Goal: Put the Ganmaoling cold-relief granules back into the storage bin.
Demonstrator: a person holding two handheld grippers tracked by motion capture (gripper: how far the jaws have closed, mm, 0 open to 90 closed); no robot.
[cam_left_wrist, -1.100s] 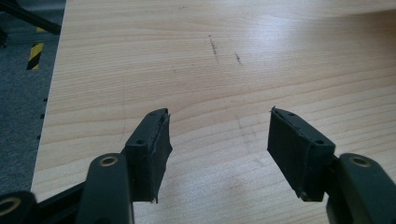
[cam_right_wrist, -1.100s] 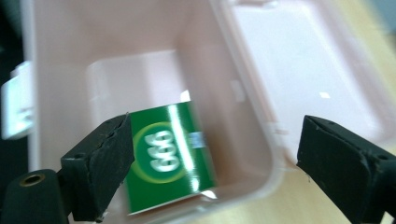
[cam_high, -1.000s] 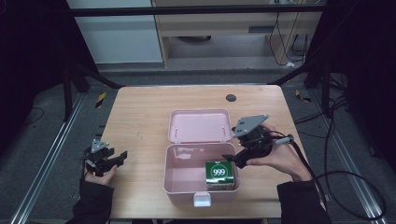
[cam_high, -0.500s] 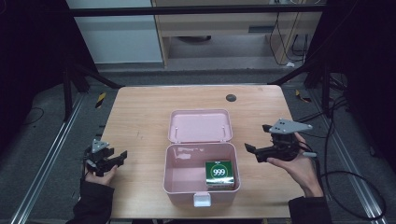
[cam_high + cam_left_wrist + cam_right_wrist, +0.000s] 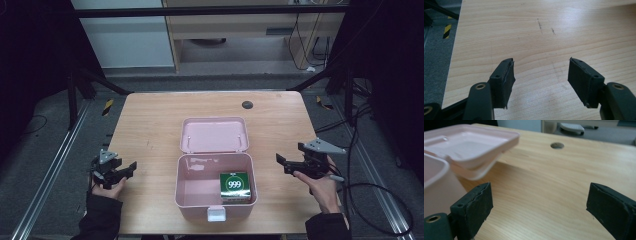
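A pink box (image 5: 186, 197) stands open in the middle of the table, its lid (image 5: 214, 134) folded back flat. A green carton marked 999 (image 5: 234, 186) lies in the box's right front corner. My right gripper (image 5: 281, 161) hovers over the table right of the box, open and empty; its view shows the box wall (image 5: 439, 192) and lid (image 5: 469, 145) at the left. My left gripper (image 5: 131, 166) rests near the table's left edge, open and empty, with bare wood between its pads (image 5: 506, 80).
A round cable hole (image 5: 247, 104) sits at the table's far right, also the hole (image 5: 557, 145) beyond my right jaws. Black frame posts and cables flank the table. Grey floor (image 5: 436, 50) lies past the left edge.
My right gripper has drawn back to the right, from over the box beside the green carton to the open table. The left gripper has stayed put.
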